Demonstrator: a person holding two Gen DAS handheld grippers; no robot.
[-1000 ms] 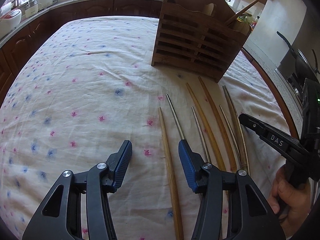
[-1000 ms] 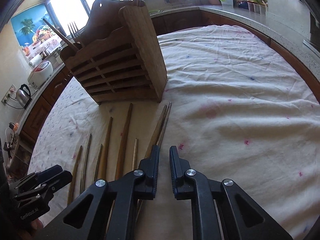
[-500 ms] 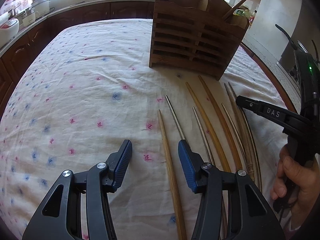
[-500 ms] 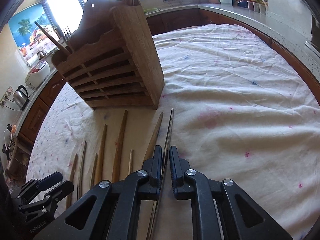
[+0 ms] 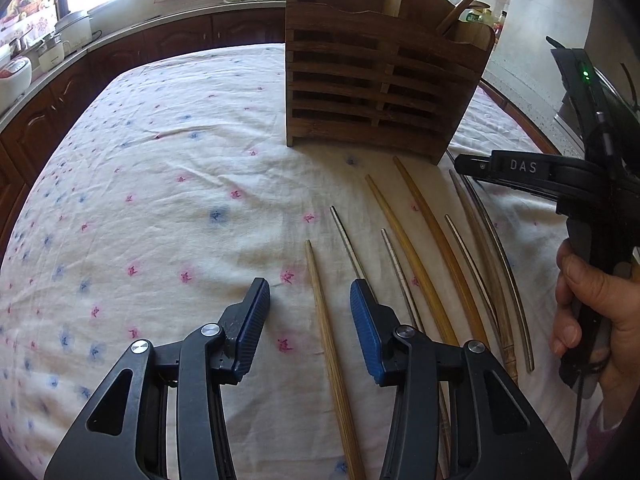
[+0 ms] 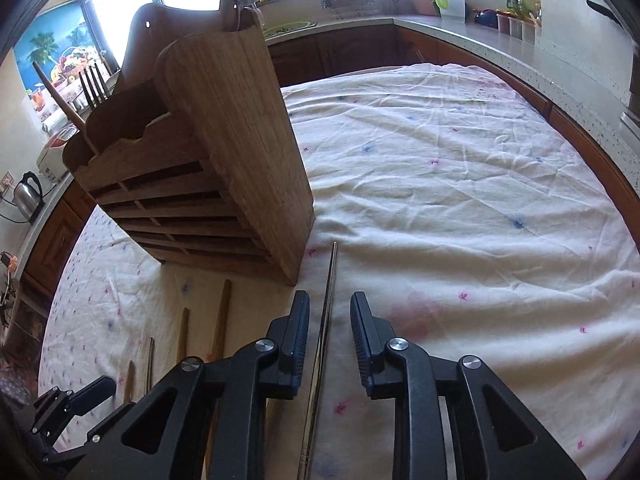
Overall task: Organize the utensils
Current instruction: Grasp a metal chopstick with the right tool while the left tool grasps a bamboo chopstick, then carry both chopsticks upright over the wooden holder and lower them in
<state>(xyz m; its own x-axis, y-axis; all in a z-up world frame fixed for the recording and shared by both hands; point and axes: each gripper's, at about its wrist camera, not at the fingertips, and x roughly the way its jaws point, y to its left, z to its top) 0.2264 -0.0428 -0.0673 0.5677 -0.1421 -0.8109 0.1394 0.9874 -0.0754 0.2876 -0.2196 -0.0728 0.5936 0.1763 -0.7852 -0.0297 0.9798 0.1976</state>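
A wooden utensil holder [image 5: 376, 80] stands on the flowered tablecloth [image 5: 160, 200]; it also shows in the right wrist view [image 6: 224, 160], holding a fork and a wooden stick. Several wooden and metal chopsticks [image 5: 424, 256] lie side by side in front of it. My left gripper [image 5: 310, 312] is open above the cloth, with a wooden chopstick [image 5: 326, 328] lying between its fingers. My right gripper [image 6: 330, 328] is open, its fingers on either side of a metal chopstick [image 6: 326, 320] that lies on the cloth. The right gripper also shows in the left wrist view [image 5: 520, 168].
Kitchen counters with dark wooden cabinets [image 5: 120, 52] surround the table. A kettle [image 6: 26, 196] and appliances stand on the left counter. Jars and containers [image 6: 512, 16] stand on the far counter. Bare cloth lies to the right of the holder [image 6: 460, 200].
My right gripper moved forward toward the holder's corner and opened; the metal chopstick now lies between its parted fingers. My left gripper stayed open and shifted slightly toward the holder.
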